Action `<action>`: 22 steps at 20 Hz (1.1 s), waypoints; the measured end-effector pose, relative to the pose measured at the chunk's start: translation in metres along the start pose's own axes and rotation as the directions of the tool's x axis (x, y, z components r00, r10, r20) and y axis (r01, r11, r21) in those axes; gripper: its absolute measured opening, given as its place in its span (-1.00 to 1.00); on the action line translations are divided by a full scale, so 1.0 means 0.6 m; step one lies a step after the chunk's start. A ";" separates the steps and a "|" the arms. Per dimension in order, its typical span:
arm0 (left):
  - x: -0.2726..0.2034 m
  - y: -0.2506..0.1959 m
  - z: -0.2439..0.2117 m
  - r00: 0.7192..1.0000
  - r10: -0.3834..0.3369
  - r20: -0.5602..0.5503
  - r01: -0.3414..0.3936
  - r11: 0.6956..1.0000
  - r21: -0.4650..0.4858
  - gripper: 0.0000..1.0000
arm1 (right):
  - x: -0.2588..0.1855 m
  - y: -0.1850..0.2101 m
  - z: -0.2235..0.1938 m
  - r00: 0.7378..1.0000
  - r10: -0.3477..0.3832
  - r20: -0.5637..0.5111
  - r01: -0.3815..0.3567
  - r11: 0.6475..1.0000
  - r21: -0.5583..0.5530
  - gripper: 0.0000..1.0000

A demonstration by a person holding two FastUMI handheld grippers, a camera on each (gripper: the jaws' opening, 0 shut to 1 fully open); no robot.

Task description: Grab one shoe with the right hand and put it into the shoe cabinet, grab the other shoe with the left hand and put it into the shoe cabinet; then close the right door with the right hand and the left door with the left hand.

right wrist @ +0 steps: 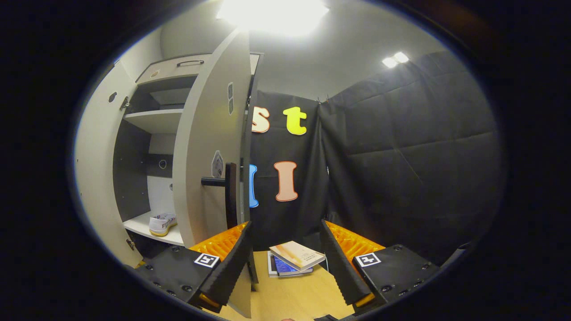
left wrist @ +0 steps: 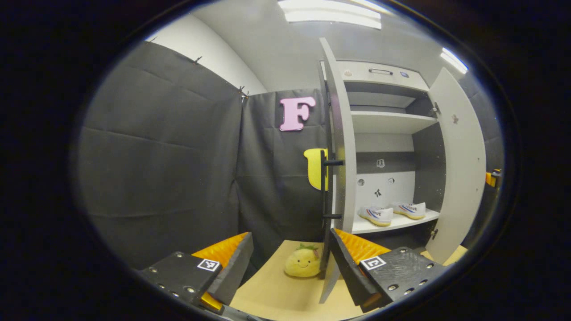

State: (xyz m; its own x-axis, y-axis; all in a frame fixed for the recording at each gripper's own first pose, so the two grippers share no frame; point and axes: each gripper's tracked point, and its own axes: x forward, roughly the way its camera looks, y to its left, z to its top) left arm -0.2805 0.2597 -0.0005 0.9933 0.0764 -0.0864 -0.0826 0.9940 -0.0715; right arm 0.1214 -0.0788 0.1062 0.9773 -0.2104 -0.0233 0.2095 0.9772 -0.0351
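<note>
The shoe cabinet (left wrist: 388,120) stands with both doors swung out. Two white shoes (left wrist: 377,215) (left wrist: 409,209) sit side by side on its lower shelf (left wrist: 397,223). My left gripper (left wrist: 290,272) is open and holds nothing; the left door (left wrist: 341,147) with its black handle (left wrist: 328,191) stands edge-on just beside its right finger (left wrist: 350,272). In the right gripper view one shoe (right wrist: 161,224) shows past the right door (right wrist: 209,156). My right gripper (right wrist: 285,267) is open and holds nothing, and the door's black handle (right wrist: 230,196) rises just above its left finger (right wrist: 229,265).
A yellow plush toy (left wrist: 303,263) lies on the wooden table (left wrist: 276,294) at the foot of the left door. A small stack of books (right wrist: 292,258) lies on the table (right wrist: 294,298) right of the right door. Black cloth walls close in on both sides.
</note>
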 end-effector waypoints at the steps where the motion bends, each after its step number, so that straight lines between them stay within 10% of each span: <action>1: 0.000 0.004 -0.002 1.000 -0.002 -0.001 0.002 1.000 -0.002 1.00 | -0.003 0.013 0.001 1.000 0.013 0.002 -0.013 1.000 -0.004 0.89; 22: -0.001 0.136 -0.037 0.996 0.083 -0.039 -0.084 0.996 -0.013 1.00 | 0.002 0.221 -0.013 0.972 0.235 0.014 -0.235 0.972 -0.014 0.96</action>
State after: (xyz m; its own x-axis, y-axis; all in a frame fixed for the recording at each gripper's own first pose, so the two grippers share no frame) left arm -0.2894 0.3392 -0.0282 0.9791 0.1557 -0.1312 -0.1666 0.9830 -0.0766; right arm 0.1503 0.0504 0.0939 0.9995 0.0258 -0.0166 -0.0265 0.9987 -0.0426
